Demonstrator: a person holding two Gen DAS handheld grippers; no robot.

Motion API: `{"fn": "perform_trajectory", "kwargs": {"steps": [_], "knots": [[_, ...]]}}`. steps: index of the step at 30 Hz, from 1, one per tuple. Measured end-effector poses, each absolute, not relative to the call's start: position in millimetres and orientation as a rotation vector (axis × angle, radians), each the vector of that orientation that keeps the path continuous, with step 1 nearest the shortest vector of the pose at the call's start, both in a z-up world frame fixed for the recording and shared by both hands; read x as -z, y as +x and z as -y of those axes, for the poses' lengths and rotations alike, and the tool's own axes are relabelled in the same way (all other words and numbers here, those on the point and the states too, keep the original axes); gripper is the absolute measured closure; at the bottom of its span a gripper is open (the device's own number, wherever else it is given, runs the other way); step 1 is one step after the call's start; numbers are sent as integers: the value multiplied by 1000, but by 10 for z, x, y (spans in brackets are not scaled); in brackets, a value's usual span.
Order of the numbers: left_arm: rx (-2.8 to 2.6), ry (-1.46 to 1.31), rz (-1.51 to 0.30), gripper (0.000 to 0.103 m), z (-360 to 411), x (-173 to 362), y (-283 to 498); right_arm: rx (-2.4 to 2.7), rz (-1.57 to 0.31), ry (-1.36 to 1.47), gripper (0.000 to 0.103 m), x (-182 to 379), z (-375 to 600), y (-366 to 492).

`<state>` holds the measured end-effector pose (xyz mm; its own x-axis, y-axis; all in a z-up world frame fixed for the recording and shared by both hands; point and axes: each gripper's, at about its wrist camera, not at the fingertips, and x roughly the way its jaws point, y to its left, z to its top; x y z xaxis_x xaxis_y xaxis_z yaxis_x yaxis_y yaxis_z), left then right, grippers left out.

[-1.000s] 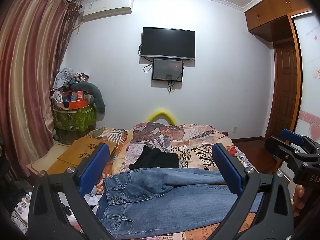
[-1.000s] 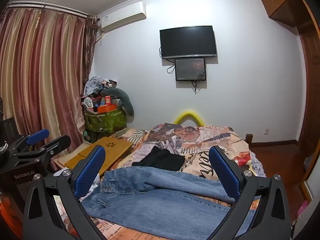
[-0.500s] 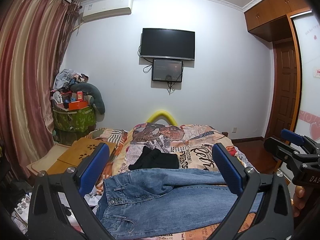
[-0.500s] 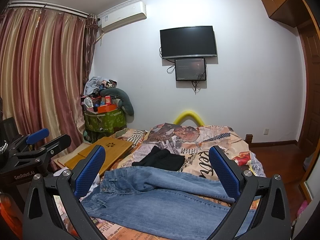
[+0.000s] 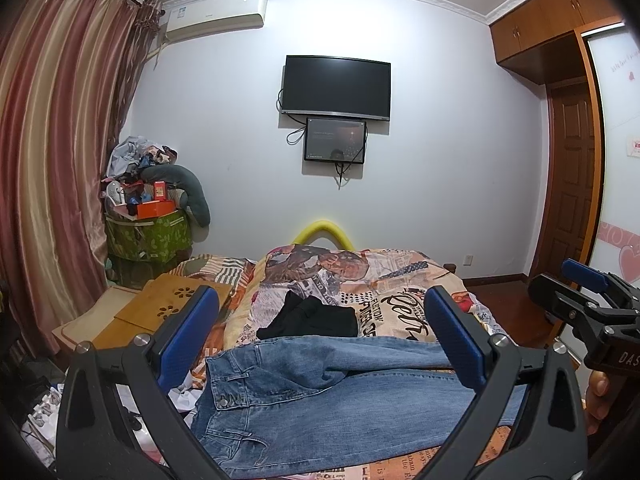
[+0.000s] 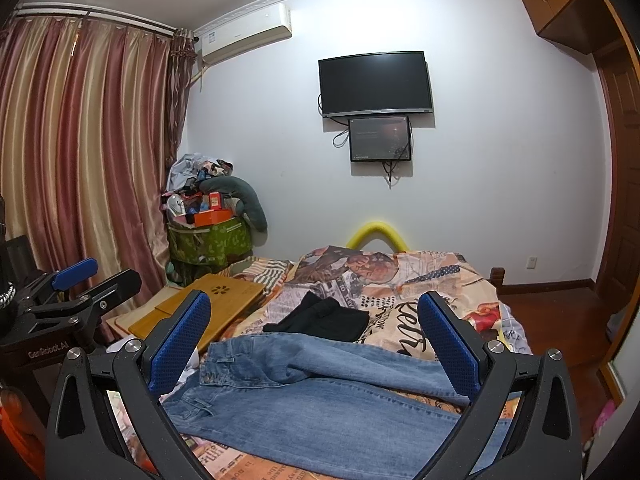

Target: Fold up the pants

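Blue jeans [image 5: 320, 396] [image 6: 320, 396] lie spread across the near end of a bed [image 5: 384, 276], waistband to the left, legs running right. My left gripper [image 5: 320, 336] hangs open above them, nothing between its blue pads [image 5: 188, 336]. My right gripper [image 6: 316, 332] is open too, held over the jeans without touching. Each gripper shows at the other view's edge: the right one [image 5: 592, 312] and the left one [image 6: 72, 300].
A folded black garment [image 5: 312, 318] [image 6: 324, 318] rests on the patterned bedspread behind the jeans. A wooden lap desk [image 6: 204, 308] sits left of the bed, a cluttered green bin [image 5: 148, 232] beyond it. Curtains hang left; a door stands right.
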<state>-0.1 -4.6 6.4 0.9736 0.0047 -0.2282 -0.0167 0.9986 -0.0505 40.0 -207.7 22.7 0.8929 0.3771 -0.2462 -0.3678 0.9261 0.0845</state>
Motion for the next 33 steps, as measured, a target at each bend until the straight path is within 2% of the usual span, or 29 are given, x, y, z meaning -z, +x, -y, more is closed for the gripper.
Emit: {"fn": "perform_trajectory", "kwargs": {"steps": [16, 25, 33], "knots": [[-14, -64, -245, 0, -105, 45, 182, -374, -267, 17, 0, -180, 2014, 557], [-27, -80, -309, 0, -371, 126, 850, -369, -274, -51, 0, -110, 1839, 1017], [-112, -52, -440, 0, -760, 482, 1774, -389, -375, -101, 0, 271, 1728, 1741]]}}
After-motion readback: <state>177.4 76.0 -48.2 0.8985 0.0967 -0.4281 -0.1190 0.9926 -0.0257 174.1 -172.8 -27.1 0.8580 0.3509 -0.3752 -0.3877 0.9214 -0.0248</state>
